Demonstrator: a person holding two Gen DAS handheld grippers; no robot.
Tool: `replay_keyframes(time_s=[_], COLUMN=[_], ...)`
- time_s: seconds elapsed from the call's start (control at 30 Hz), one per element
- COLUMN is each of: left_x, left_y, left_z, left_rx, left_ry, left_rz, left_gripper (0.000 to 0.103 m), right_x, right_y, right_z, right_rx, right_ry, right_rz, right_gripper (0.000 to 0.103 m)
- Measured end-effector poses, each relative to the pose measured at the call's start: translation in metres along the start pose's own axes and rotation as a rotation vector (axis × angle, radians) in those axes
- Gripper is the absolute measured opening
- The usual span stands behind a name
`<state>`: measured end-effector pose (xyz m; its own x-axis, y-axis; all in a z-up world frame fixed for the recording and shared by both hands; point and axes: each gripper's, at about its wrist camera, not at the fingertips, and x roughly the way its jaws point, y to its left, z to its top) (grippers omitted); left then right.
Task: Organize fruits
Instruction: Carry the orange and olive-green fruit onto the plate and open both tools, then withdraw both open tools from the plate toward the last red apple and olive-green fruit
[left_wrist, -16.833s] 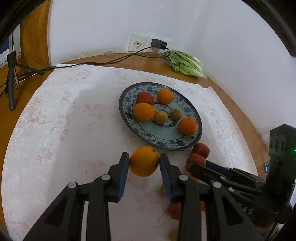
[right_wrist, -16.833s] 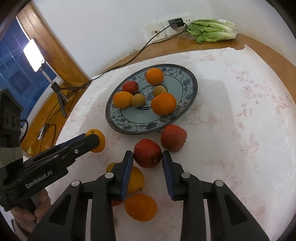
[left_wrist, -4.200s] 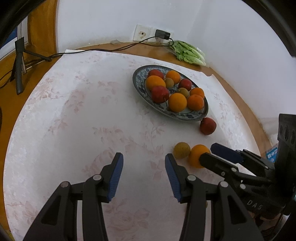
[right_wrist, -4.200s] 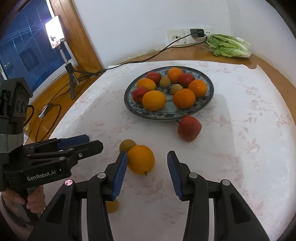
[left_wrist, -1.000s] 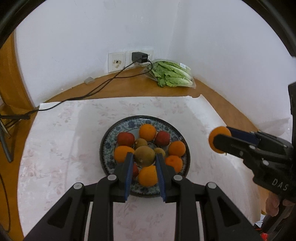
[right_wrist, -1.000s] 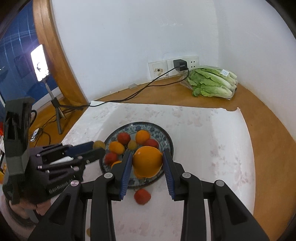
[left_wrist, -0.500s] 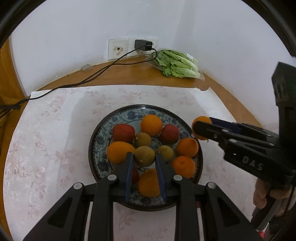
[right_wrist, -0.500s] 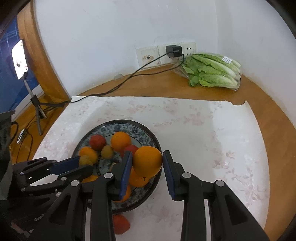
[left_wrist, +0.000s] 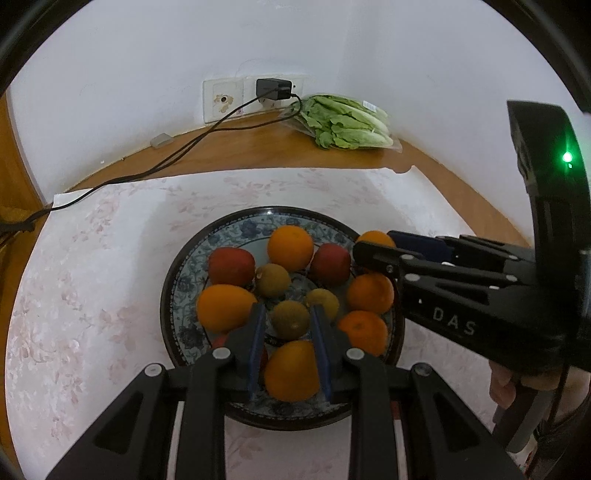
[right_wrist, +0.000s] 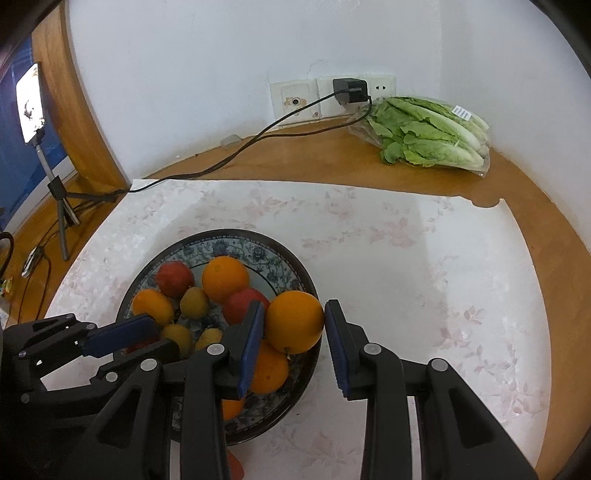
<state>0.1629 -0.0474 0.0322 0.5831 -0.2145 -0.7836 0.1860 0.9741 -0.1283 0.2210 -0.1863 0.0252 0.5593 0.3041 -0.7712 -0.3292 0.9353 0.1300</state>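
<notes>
A blue-patterned plate (left_wrist: 173, 295) on the floral cloth holds several oranges, red apples and kiwis. In the left wrist view my left gripper (left_wrist: 287, 318) is shut on a brown kiwi (left_wrist: 290, 321), low over the plate's middle, above an orange (left_wrist: 291, 373). In the right wrist view my right gripper (right_wrist: 294, 314) is shut on a large orange (right_wrist: 293, 321), just above the plate's (right_wrist: 258, 240) right rim. The right gripper (left_wrist: 375, 242) also shows over the plate's right edge, and the left gripper (right_wrist: 159, 338) reaches in from the left.
A bag of lettuce (right_wrist: 432, 136) lies on the wooden ledge by the wall. A charger cable (right_wrist: 240, 151) trails from the socket to the left. A lamp on a tripod (right_wrist: 31, 103) stands far left. A red fruit (right_wrist: 236, 469) lies on the cloth below the plate.
Both grippers have come down and closer to the plate, each still holding its fruit. The right gripper has moved in over the plate's right rim.
</notes>
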Motion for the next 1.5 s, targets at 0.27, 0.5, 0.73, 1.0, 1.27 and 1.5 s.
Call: replay_keyframes(time_s=[0.27, 0.5, 0.73, 1.0, 1.27, 1.5], left_x=[-0.009, -0.026, -0.046, -0.062, -0.082, -0.102], left_y=[0.0, 0.003, 0.004, 0.007, 0.004, 0.001], left_z=[-0.002, -0.006, -0.016, -0.033, -0.054, -0.073], left_rx=[-0.008, -0.036, -0.047, -0.073, -0.069, -0.071], left_ry=[-0.006, -0.005, -0.004, 0.009, 0.025, 0.03], left_rz=[-0.003, -0.013, -0.019, -0.029, -0.045, -0.074], left_gripper=[0.034, 0.038, 0.04, 0.041, 0.042, 0.044], right_x=[-0.008, -0.031, -0.055, -0.075, -0.095, -0.111], right_y=[-0.001, -0.001, 0.003, 0.008, 0.019, 0.029], right_z=[-0.003, -0.011, -0.029, -0.055, -0.084, -0.106], right_rx=[0.005, 0.019, 0.038, 0.067, 0.07, 0.07], right_ry=[-0.015, -0.033, -0.018, 0.015, 0.038, 0.041], right_rz=[0.034, 0.043, 0.067, 0.094, 0.077, 0.087], right_gripper=[0.042, 0.042, 0.042, 0.042, 0.042, 0.042])
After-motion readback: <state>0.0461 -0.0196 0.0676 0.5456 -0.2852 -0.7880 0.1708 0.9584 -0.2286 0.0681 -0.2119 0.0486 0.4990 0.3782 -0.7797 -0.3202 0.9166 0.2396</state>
